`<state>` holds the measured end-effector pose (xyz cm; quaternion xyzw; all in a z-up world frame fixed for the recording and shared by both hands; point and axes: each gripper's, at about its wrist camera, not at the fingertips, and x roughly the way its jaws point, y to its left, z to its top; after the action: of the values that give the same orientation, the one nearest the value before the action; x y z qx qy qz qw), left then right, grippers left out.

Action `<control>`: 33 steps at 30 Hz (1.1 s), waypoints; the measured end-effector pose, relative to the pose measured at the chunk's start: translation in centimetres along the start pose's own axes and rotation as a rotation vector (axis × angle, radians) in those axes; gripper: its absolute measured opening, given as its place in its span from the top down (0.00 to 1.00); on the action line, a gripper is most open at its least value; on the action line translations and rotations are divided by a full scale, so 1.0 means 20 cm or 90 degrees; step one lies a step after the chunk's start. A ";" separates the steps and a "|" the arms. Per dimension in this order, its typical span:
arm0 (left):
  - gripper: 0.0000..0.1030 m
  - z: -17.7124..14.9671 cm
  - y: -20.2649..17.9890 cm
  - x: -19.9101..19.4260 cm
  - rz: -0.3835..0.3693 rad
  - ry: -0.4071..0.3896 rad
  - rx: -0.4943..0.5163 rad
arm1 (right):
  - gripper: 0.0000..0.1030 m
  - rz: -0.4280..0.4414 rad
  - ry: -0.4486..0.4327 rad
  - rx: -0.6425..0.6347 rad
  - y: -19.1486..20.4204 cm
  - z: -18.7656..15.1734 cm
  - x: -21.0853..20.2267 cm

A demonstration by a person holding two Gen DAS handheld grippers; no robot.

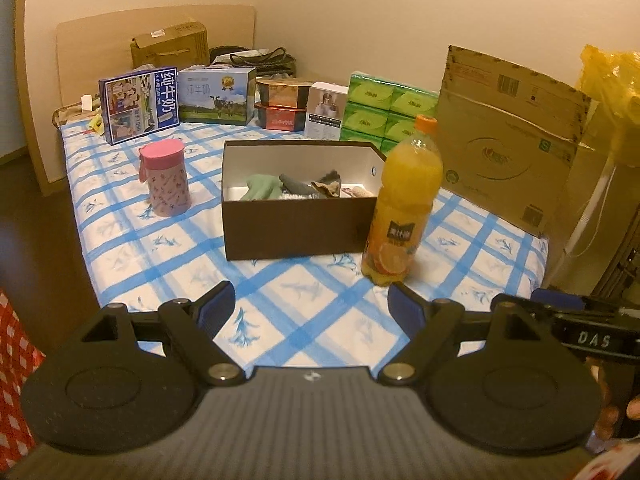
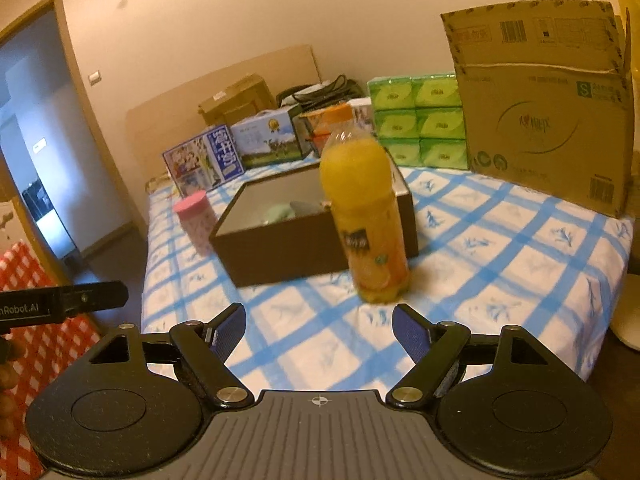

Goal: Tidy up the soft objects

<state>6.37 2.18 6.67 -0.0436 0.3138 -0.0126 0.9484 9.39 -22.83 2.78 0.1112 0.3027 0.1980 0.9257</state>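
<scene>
A dark brown open box (image 1: 298, 222) stands on the blue-checked bed sheet (image 1: 316, 308). Inside it lie a green glove (image 1: 262, 187), a grey sock (image 1: 298, 186) and other soft pieces. The box also shows in the right wrist view (image 2: 280, 252), with a green item (image 2: 280, 213) inside. My left gripper (image 1: 311, 307) is open and empty above the sheet, in front of the box. My right gripper (image 2: 319, 326) is open and empty, just in front of the orange juice bottle (image 2: 366, 216).
The orange juice bottle (image 1: 404, 204) stands at the box's right front corner. A pink cup (image 1: 165, 178) stands left of the box. Milk cartons (image 1: 140, 104), green tissue packs (image 1: 384, 114) and a large cardboard box (image 1: 508, 144) line the back and right. A doorway (image 2: 36, 152) lies left.
</scene>
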 end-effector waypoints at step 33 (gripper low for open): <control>0.21 -0.50 -0.07 -0.10 0.048 0.107 -0.014 | 0.22 -0.029 0.148 -0.034 0.12 -0.41 -0.04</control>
<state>-1.25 0.14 -0.01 -0.0407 0.3939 0.0228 0.9179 3.10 -20.26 -2.60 0.0559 0.4052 0.1963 0.8911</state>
